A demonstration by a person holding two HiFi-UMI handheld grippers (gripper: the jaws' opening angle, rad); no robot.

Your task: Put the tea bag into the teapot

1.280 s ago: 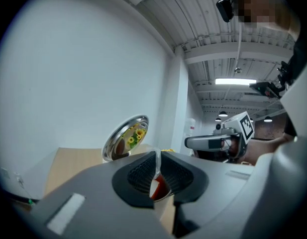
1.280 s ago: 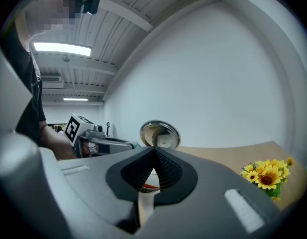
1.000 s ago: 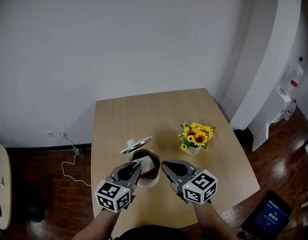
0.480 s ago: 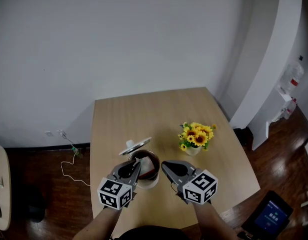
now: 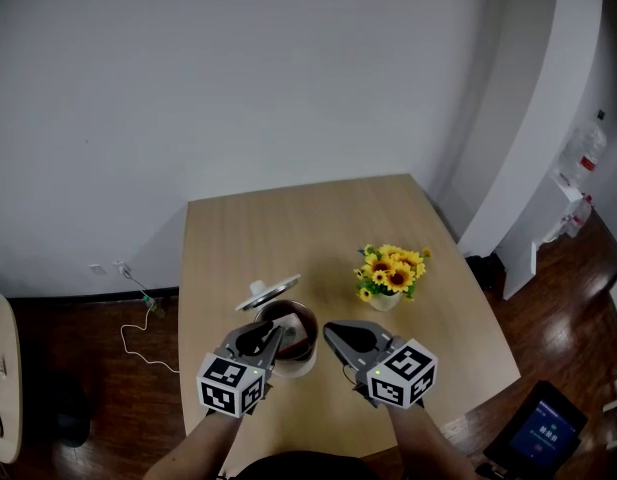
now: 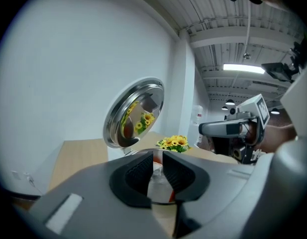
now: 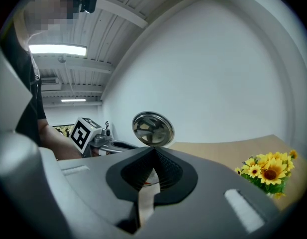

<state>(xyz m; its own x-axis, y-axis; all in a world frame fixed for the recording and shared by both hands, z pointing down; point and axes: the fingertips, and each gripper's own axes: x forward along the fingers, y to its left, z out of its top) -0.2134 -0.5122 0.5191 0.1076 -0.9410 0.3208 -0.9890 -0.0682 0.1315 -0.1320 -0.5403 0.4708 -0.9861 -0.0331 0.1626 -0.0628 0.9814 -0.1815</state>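
The teapot (image 5: 299, 365) stands on the near left part of the table (image 5: 288, 223). The table's left edge is close to it and the near edge is just behind my two tongs. Beyond the teapot bare wood runs to the far edge by the wall. To its right, the only thing on the wood is the flowers (image 5: 392, 271), which stand well apart from it.

I count one teapot, one round metal lid (image 5: 272, 290), one bunch of yellow flowers, one tea bag and two tongs. The lid is tipped up at the teapot's far left rim, shiny underside towards me.

My left tongs (image 5: 273, 336) sit over the teapot's near left rim. Their pads (image 6: 139, 172) are only a narrow slit apart, with nothing that I can see pinched between them. Through that slit, down inside the teapot, shows a pale shape that I take for the tea bag (image 6: 156, 187). My right tongs (image 5: 331, 331) hover just right of the teapot, jaws pressed together at the tip and empty.

From the head view the teapot's inside is dark reddish and the tea bag is hard to pick out. My left tongs cover the teapot's near left side. I cannot tell whether the lid is hinged or merely propped. Both my forearms are cut off by the bottom of that view.
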